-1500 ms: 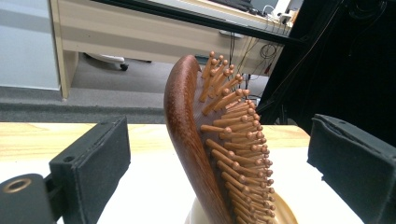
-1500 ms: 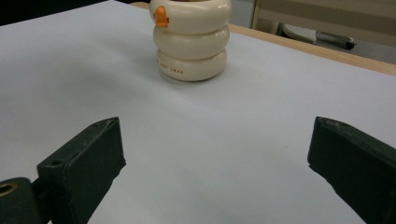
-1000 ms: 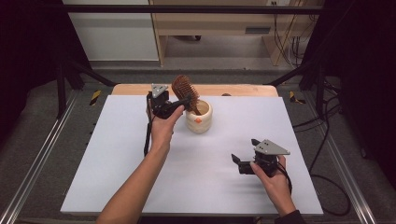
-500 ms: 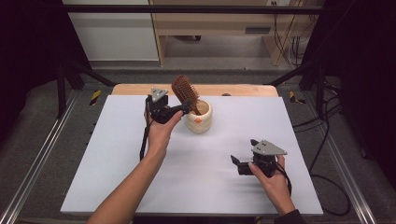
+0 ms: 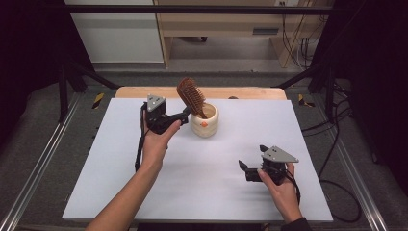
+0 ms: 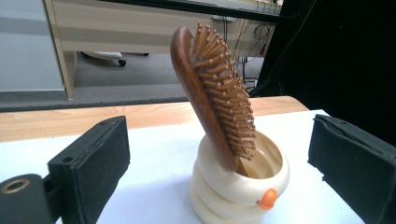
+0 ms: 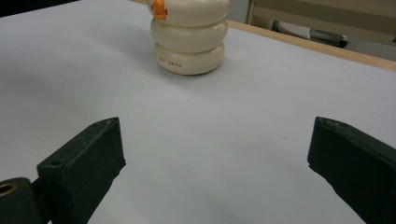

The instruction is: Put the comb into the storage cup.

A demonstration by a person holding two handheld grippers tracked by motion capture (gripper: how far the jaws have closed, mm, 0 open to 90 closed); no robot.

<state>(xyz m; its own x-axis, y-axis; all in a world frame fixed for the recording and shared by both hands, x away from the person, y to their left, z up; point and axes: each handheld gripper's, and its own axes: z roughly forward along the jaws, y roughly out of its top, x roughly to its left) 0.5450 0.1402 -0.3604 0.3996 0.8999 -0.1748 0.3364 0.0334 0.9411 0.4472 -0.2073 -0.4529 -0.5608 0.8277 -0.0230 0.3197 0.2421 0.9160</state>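
Both jaws of the left gripper [image 5: 183, 115] stand wide apart with nothing between them, and the wooden hairbrush [image 6: 212, 91] lies straight ahead of them, centred in the gap as the left gripper view shows it. That brush stands handle-down in the cream holder [image 5: 205, 120], its long axis tilted, the head leaning up and away toward the person's left, with the bristle side facing right in the left gripper view. Any closing move would turn on that lean: the jaws sit level with the holder's rim and just beside it, so they would have to rise to meet the brush head. Its back is smooth dark-brown wood, oval and gently curved; the bristles are pale wooden pins with rounded tips. The holder looks like glazed ceramic or plastic, shaped as stacked rounded rings, with a small orange knob on its front. It sits toward the far middle of the white table [image 5: 144, 192]. Well apart, near the front edge, the right gripper [image 5: 249, 169] rests low over the bare surface, its jaws likewise spread and empty, pointing toward the holder.
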